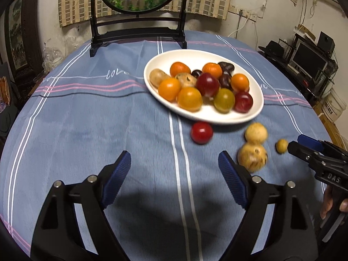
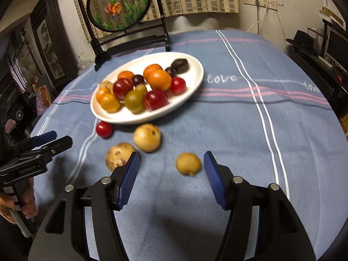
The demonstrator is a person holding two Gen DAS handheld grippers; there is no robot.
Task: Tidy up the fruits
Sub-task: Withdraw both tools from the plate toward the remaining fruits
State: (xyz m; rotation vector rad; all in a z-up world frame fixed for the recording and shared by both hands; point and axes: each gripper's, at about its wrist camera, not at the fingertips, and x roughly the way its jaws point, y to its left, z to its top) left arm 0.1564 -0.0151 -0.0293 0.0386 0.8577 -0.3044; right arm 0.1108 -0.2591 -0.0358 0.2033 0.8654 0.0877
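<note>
Four loose fruits: lying on the blue striped tablecloth [image 1: 87, 119] just off the plate's near rim.
White plate [image 2: 191, 87]: sitting toward the table's far edge, holding a heap of orange, red, green and dark fruits.
Red fruit [image 1: 201, 132]: resting just beside the plate's near rim.
Two larger tan fruits [image 2: 147, 137]: lying side by side nearer the table's front edge.
Small yellow fruit [image 2: 188, 163]: lying just ahead of the right gripper [image 2: 171, 165], close to the tip of its right-hand finger, not touched.
Right gripper fingers: standing apart, gripping nothing; the speckled tan fruit [image 2: 118, 156] is showing just outside the left finger.
Left gripper [image 1: 174, 163]: fingers spread wide over bare cloth, holding nothing; the speckled fruit is lying beside its right finger, outside the gap.
</note>
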